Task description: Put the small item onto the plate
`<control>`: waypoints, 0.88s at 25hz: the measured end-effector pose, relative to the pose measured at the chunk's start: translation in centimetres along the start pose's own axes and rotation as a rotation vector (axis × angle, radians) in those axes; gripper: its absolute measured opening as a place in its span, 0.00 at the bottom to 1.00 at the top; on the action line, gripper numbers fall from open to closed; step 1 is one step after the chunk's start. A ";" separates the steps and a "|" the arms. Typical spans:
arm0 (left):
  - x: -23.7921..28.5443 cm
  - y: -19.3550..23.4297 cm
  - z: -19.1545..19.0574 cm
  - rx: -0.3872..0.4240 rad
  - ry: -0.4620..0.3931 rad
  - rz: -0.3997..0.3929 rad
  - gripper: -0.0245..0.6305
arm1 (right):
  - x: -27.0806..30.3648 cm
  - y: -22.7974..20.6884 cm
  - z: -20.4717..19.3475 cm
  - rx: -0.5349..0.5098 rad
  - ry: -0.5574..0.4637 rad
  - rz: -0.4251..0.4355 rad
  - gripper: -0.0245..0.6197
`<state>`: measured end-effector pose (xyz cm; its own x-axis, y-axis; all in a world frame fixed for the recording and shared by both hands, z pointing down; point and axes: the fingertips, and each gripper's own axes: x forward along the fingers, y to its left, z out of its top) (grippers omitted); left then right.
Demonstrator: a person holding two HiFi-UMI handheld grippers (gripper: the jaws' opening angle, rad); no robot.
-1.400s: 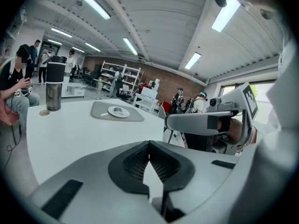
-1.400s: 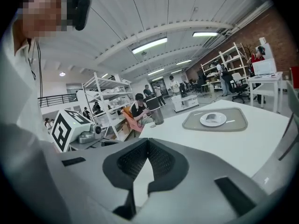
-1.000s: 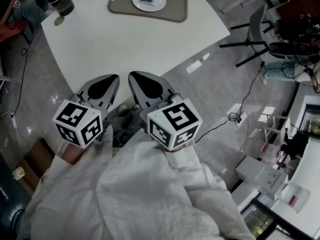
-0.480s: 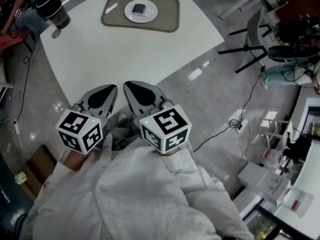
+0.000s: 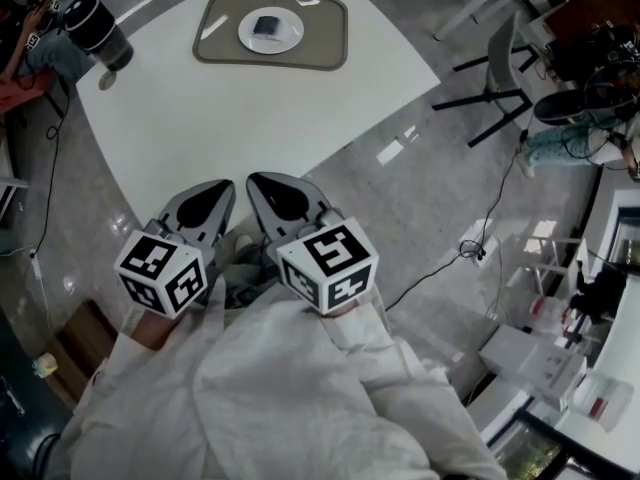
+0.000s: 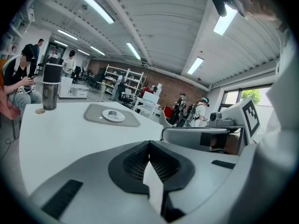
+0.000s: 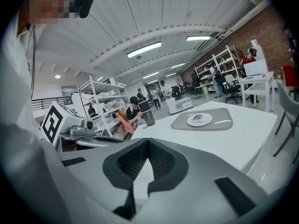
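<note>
Both grippers hung side by side off the near edge of the white bench (image 5: 230,118), over the grey floor (image 5: 420,198), pointing toward it and slightly down. The left gripper (image 5: 222,188) had its jaws pressed together with nothing between them; its own view showed the two dark pads meeting along one seam (image 6: 149,148). The right gripper (image 5: 258,182) was the same, jaws closed and empty, the pads meeting in its own view (image 7: 148,146). Their tips lay near each other, and the marker cubes (image 5: 160,273) (image 5: 328,265) sat just in front of the person's white sleeves (image 5: 300,388).

The small item (image 5: 268,26), a dark squarish piece, lay on the white plate (image 5: 292,40), roughly at its middle. The plate rested on a grey mat (image 5: 322,40) with rounded corners at the far side of the bench, well apart from both grippers. The left gripper view showed the same plate (image 6: 113,117) on its mat (image 6: 93,116), and the right gripper view showed it (image 7: 199,120) with the item (image 7: 198,117) as a low lump on top.

A dark tumbler (image 5: 95,28) stood upright near the bench's far left corner, with a small round disc (image 5: 107,80) lying just beside it. To the right of the bench stood a chair (image 5: 500,68), and a cable (image 5: 440,258) trailed across the floor
</note>
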<state>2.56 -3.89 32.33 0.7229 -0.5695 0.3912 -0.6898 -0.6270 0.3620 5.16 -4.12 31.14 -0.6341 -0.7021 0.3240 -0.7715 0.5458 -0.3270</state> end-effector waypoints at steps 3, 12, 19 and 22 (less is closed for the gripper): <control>0.0 -0.2 0.2 0.010 -0.005 -0.002 0.05 | -0.2 -0.2 0.3 -0.006 -0.005 -0.008 0.06; -0.4 -0.3 0.8 0.006 -0.032 -0.018 0.05 | -0.1 0.3 0.5 -0.035 0.003 -0.004 0.06; -0.8 -0.1 0.6 0.000 -0.034 -0.027 0.05 | 0.2 0.7 0.5 -0.046 0.012 -0.001 0.06; -0.9 -0.2 0.5 -0.001 -0.034 -0.031 0.05 | 0.2 1.2 0.2 -0.051 0.031 0.018 0.06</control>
<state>2.06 -3.51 31.45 0.7446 -0.5679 0.3509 -0.6674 -0.6437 0.3745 4.12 -3.72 30.65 -0.6482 -0.6783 0.3460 -0.7614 0.5810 -0.2876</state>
